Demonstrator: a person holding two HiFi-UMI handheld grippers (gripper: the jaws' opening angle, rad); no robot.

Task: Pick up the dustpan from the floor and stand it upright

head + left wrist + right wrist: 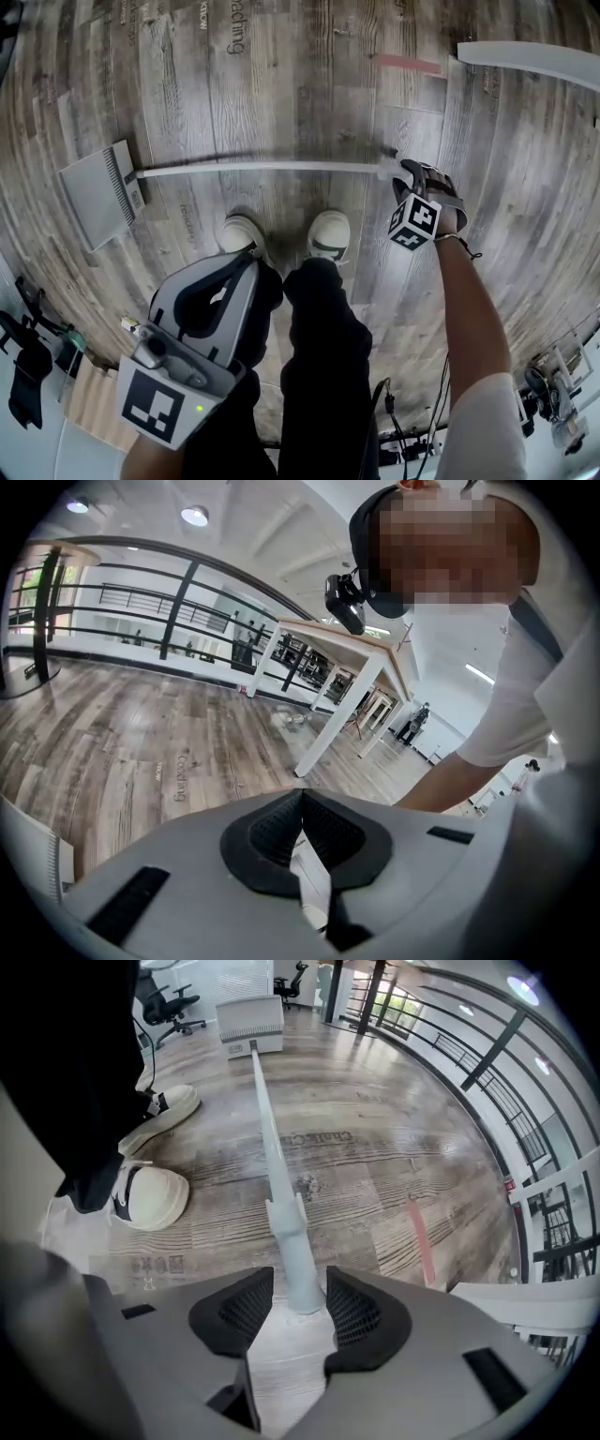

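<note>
Grey dustpan (pixel 97 192) lies flat on the floor (pixel 281 75), handle tip (pixel 304 1290) between the right gripper's (pixel 300 1305) parted jaws; that arm (pixel 473 309) reaches down.

In the head view the handle end of the dustpan (pixel 253 169) disappears under the right hand (pixel 433 192), which with its marker cube (pixel 413 221) covers the jaws of the right gripper (pixel 405 174). Beyond that handle end, a white tabletop (pixel 525 56) is cut off by the frame's edge. On the near side of the dustpan's handle, the left gripper (pixel 242 267) hides part of the left shoe (pixel 239 232)
</note>
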